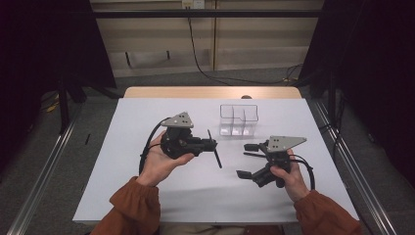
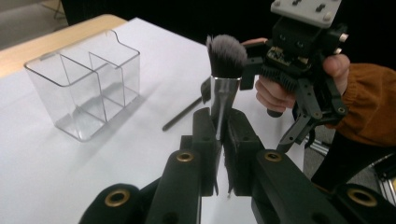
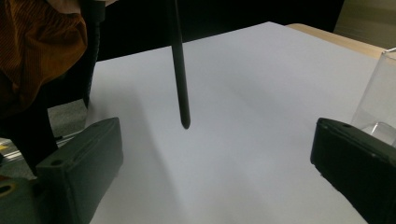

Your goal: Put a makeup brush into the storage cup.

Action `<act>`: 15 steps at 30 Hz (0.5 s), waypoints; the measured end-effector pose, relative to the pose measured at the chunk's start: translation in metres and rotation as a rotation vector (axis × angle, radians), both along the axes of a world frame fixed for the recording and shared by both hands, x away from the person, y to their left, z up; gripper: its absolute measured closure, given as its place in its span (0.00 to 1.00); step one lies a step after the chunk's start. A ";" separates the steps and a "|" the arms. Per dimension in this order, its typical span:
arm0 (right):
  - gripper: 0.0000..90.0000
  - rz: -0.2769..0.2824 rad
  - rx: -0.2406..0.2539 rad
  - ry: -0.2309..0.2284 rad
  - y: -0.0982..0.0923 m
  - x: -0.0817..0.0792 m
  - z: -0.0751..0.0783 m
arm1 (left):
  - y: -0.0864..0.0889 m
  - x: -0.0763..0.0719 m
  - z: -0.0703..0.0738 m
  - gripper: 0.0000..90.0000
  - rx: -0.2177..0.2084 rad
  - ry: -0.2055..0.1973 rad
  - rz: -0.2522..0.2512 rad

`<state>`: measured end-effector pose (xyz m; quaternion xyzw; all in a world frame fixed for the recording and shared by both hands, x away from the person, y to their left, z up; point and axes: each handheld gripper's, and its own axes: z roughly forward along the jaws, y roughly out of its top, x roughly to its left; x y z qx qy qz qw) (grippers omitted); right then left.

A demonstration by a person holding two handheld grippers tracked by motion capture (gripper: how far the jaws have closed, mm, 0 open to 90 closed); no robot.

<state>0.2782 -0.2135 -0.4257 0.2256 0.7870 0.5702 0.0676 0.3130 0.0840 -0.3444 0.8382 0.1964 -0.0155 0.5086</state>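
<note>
1. Centrally in the high view, the left gripper (image 1: pixel 214 143) pinches a black-handled makeup brush with a silver ferrule and grey bristles (image 2: pixel 226 58), jaws pressed onto the ferrule.
2. Right of centre, the right gripper (image 1: pixel 248 160) hovers with jaws spread wide, nothing between them.
3. Just above both, a clear plastic organiser box with compartments (image 1: pixel 238 119) stands on the white table (image 1: pixel 147 191).
4. Orange sleeves (image 1: pixel 132 208) enter from the bottom edge.
</note>
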 end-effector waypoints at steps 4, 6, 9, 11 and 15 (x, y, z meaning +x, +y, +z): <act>0.02 0.013 -0.001 0.013 0.002 -0.001 0.001 | -0.006 0.002 -0.002 0.93 0.029 0.016 -0.017; 0.03 0.028 -0.004 0.016 0.003 -0.001 0.002 | -0.009 0.002 -0.003 0.93 0.042 0.019 -0.023; 0.05 0.036 -0.010 0.017 0.006 0.000 0.002 | -0.012 0.002 -0.003 0.93 0.054 0.022 -0.027; 0.06 0.039 -0.013 0.017 0.008 0.000 0.003 | -0.013 0.002 -0.003 0.93 0.050 0.023 -0.028; 0.10 0.057 -0.016 0.000 0.011 0.000 0.007 | -0.015 0.002 -0.004 0.93 0.050 0.019 -0.028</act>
